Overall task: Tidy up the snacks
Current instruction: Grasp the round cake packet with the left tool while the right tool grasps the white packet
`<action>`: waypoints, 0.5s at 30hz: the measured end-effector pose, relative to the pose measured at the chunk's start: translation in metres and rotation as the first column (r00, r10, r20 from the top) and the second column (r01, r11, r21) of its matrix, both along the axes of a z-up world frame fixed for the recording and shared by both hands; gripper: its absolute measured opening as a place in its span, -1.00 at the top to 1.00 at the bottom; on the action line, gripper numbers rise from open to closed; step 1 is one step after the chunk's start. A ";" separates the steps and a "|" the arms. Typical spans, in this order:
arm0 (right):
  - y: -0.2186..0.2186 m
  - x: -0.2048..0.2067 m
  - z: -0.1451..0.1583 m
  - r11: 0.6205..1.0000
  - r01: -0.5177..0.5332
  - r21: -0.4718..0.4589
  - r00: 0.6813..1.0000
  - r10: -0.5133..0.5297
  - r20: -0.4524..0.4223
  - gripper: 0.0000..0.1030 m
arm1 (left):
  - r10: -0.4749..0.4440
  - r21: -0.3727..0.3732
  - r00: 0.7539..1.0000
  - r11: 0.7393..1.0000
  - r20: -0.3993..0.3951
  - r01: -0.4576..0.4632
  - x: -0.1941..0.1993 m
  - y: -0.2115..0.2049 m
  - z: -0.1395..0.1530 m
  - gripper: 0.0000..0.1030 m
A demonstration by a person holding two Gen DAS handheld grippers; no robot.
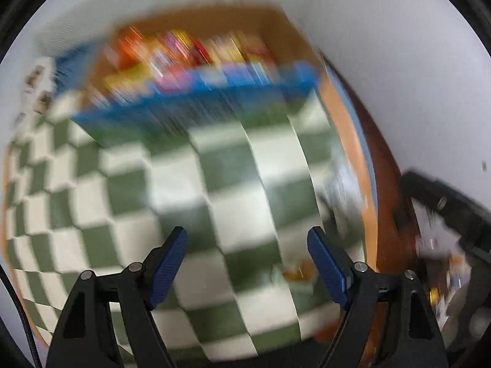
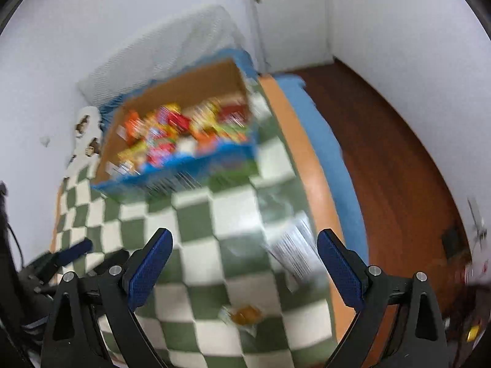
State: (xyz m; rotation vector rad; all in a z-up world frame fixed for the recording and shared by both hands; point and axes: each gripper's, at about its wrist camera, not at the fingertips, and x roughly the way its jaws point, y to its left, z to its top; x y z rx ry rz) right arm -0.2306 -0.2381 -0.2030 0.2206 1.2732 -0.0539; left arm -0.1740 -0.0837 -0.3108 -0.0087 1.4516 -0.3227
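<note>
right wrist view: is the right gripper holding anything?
No. The right gripper stands open with only the checkered cloth showing between its blue pads; the small snack packet lies loose on the cloth below.

Green-white checked cloth (image 2: 196, 214); blue-sided brown cardboard box (image 2: 184, 165), multicolour snacks (image 2: 184, 128); blue gripper pads (image 2: 147, 263); reddish-brown floor (image 2: 399, 159).

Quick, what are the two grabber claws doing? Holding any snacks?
Left gripper: open, holding nothing.
Right gripper: open, holding nothing.

light: bright, even | blur: heavy motion smear (both cams) | edges: fisheye warp
</note>
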 end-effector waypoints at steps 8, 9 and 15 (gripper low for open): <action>-0.054 -0.047 -0.067 0.994 0.108 -0.010 0.982 -0.109 -0.155 -0.89 | -0.124 -0.059 0.937 0.992 -0.327 0.111 -0.029 -0.069 -0.118 -0.53; -0.058 -0.050 -0.072 0.993 0.113 -0.014 0.980 -0.114 -0.162 -0.89 | -0.129 -0.054 0.933 0.992 -0.336 0.117 -0.032 -0.074 -0.128 -0.53; -0.069 -0.043 -0.087 0.994 0.105 -0.009 0.979 -0.105 -0.174 -0.89 | -0.138 -0.001 0.950 0.990 -0.281 0.143 -0.036 -0.081 -0.137 -0.17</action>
